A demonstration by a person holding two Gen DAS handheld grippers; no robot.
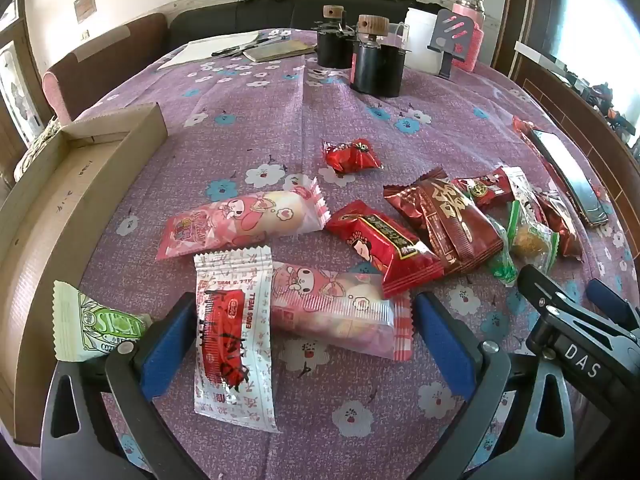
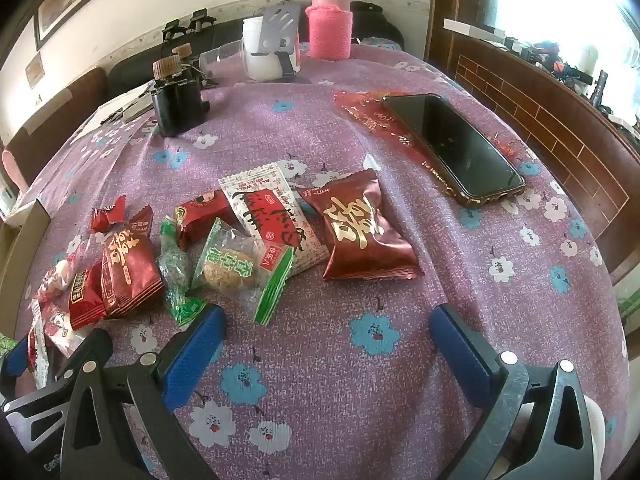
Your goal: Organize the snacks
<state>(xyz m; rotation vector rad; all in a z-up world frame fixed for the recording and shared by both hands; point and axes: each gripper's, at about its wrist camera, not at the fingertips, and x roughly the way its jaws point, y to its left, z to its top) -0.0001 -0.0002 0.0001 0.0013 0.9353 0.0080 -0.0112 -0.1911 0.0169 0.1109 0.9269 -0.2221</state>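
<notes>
both tools, left tool (image 1: 304,344) and right tool (image 2: 326,354), hung spread wide and empty. snack packets (image 1: 400,236) overlapped on the desk (image 1: 248,128); i judged one pinch might drag a neighbour.

Snack pile (image 2: 240,248) blocks mid, cloth (image 2: 460,280) free right, box (image 1: 60,208) walls left

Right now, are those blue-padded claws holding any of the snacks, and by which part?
Nothing is held. The left gripper stands open over a white and red packet without pressing it; the right gripper is open over bare tablecloth.
</notes>
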